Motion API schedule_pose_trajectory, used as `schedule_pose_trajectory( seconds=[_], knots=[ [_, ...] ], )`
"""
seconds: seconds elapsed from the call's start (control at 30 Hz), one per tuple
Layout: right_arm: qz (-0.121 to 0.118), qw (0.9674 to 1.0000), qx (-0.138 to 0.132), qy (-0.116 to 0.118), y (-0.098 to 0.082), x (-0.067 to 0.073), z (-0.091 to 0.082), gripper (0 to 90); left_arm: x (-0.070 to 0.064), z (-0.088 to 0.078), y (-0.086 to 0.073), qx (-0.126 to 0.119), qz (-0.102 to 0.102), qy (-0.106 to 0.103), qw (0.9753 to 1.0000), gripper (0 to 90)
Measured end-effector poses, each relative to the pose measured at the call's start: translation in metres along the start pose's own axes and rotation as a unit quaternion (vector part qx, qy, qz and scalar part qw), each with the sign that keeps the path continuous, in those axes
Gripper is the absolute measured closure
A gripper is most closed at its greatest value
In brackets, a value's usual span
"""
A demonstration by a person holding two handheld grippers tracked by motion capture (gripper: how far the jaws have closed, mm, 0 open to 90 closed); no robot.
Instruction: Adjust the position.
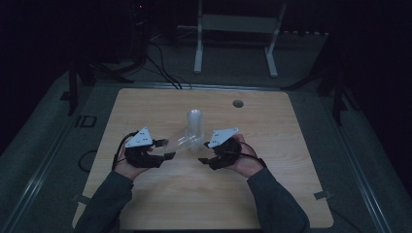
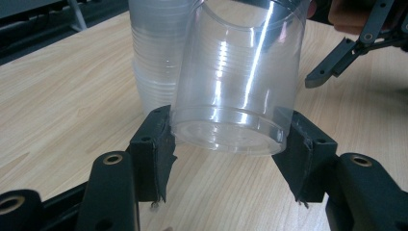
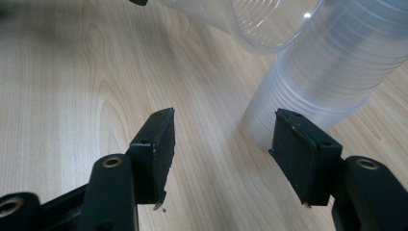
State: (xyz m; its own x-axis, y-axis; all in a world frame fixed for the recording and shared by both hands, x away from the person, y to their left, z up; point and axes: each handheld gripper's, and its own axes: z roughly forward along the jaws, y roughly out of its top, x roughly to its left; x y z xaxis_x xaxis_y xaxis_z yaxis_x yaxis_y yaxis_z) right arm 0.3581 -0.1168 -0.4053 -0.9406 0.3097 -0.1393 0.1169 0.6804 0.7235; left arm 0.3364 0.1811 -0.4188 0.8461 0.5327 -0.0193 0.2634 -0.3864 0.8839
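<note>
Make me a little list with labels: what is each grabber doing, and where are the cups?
left gripper: shut on the base of a clear plastic cup, held tilted above the table
right gripper: nothing between its pads, jaws as closed as they get, beside the foot of the cup stack
cup stack: clear cups nested together, standing on the table
held cup and stack: close together; touching or not, cannot tell
table: light wood
hands: one holds each gripper
</note>
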Motion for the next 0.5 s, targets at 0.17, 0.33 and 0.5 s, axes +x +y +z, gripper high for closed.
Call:
schedule_pose_trajectory(
  seconds=[0.17, 0.33, 0.5],
  knots=[
    [0.011, 0.9998, -0.014, 0.004, -0.001, 0.0007, 0.0026, 39.9, 0.0004, -0.0008, -0.0016, -0.006, -0.003, 0.005, 1.0, 42.4],
    [0.024, 0.9992, -0.031, 0.008, -0.0018, 0.0, 0.0044, 39.4, 0.001, -0.0003, -0.0026, -0.006, -0.002, 0.006, 1.0, 42.4],
    [0.029, 0.9988, -0.038, 0.007, -0.0024, -0.0001, 0.0057, 39.4, 0.0005, -0.0018, -0.0017, -0.01, -0.001, 0.006, 0.9999, 42.4]
  ],
)
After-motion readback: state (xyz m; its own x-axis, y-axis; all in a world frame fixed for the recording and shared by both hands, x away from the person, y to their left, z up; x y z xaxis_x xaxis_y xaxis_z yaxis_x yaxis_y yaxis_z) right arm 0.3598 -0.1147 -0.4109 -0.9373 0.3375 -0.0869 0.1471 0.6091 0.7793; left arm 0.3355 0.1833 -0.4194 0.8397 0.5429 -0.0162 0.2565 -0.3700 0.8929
